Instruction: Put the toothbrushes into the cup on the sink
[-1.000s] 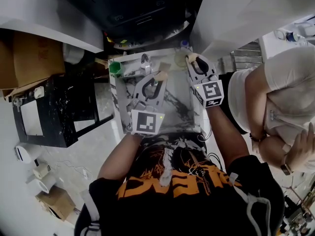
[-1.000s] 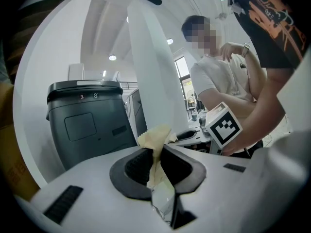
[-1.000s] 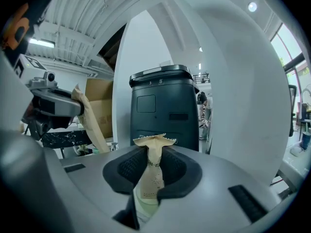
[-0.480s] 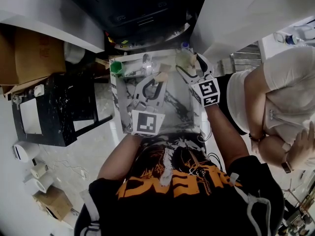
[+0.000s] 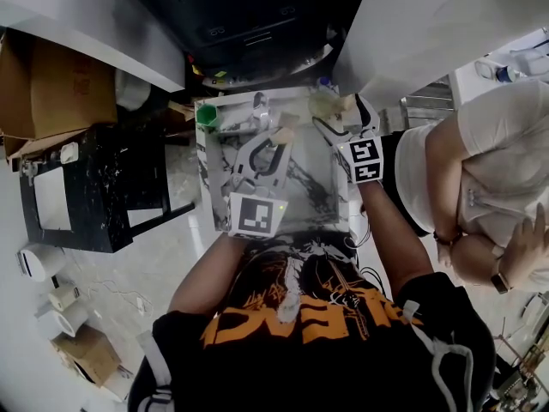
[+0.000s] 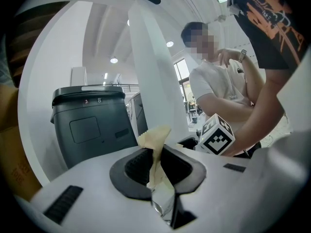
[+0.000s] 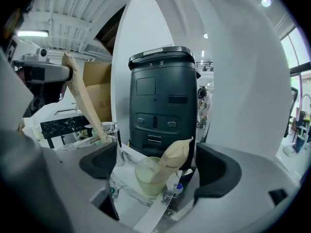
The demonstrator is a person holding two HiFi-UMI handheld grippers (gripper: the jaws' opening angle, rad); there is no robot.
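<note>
A pale green cup (image 7: pixel 146 177) stands on the marble sink rim (image 5: pixel 336 197) at the back right; in the head view the cup (image 5: pixel 322 105) is just beyond my right gripper (image 5: pixel 336 117). A beige-wrapped toothbrush (image 7: pixel 173 161) leans in the cup. My right gripper (image 7: pixel 158 168) has its jaws opening wide on either side of it, the pads clear of the wrapper. My left gripper (image 6: pixel 156 163) is shut on a second beige-wrapped toothbrush (image 6: pixel 154 147). It hovers over the sink's middle (image 5: pixel 276 141), and from the right gripper view its toothbrush (image 7: pixel 81 97) shows at upper left.
A chrome faucet (image 5: pixel 257 105) and a green container (image 5: pixel 207 114) sit along the sink's back edge. A small blue-capped bottle (image 7: pixel 178 188) stands by the cup. Behind is a dark grey machine (image 7: pixel 163 96). A black marble table (image 5: pixel 86 187) is left; a person (image 5: pixel 489 170) stands right.
My right gripper's jaws have gone from shut to wide open, letting go of the wrapped toothbrush, which now rests in the cup. The left gripper has stayed put with its toothbrush.
</note>
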